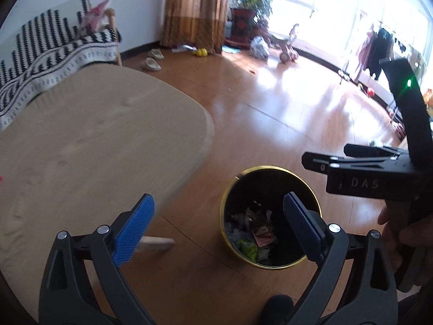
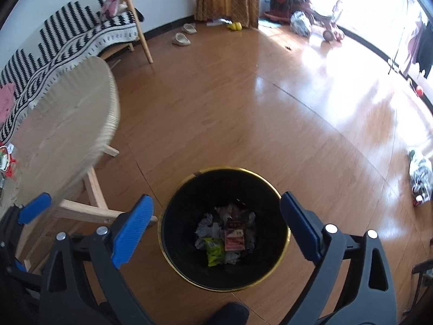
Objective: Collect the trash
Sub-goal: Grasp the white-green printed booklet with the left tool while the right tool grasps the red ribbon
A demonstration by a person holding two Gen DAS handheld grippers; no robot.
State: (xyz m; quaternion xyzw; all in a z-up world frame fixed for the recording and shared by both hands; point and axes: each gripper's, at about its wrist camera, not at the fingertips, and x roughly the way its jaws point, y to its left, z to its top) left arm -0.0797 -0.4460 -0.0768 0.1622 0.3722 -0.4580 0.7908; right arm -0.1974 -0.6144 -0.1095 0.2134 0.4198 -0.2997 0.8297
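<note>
The only writing that reads clearly is "DAS", pale letters on the black body of the right tool, which the left wrist view catches side-on at the right edge, with a green light glowing on the black upright part above it and part of a hand around its grip. Print on a red packet and a yellow-green wrapper in the trash is too small to read. Both tools stand with blue pads wide apart and nothing between them: the left tool and, in its own view, the right tool. The collected trash lies crumpled at the bottom of a black, gold-rimmed bin on the wood floor, just right of the pale wooden counter. Only the right wrist view shows red and white scraps remaining at the counter's far left edge and a clear bag on the floor at right.
</note>
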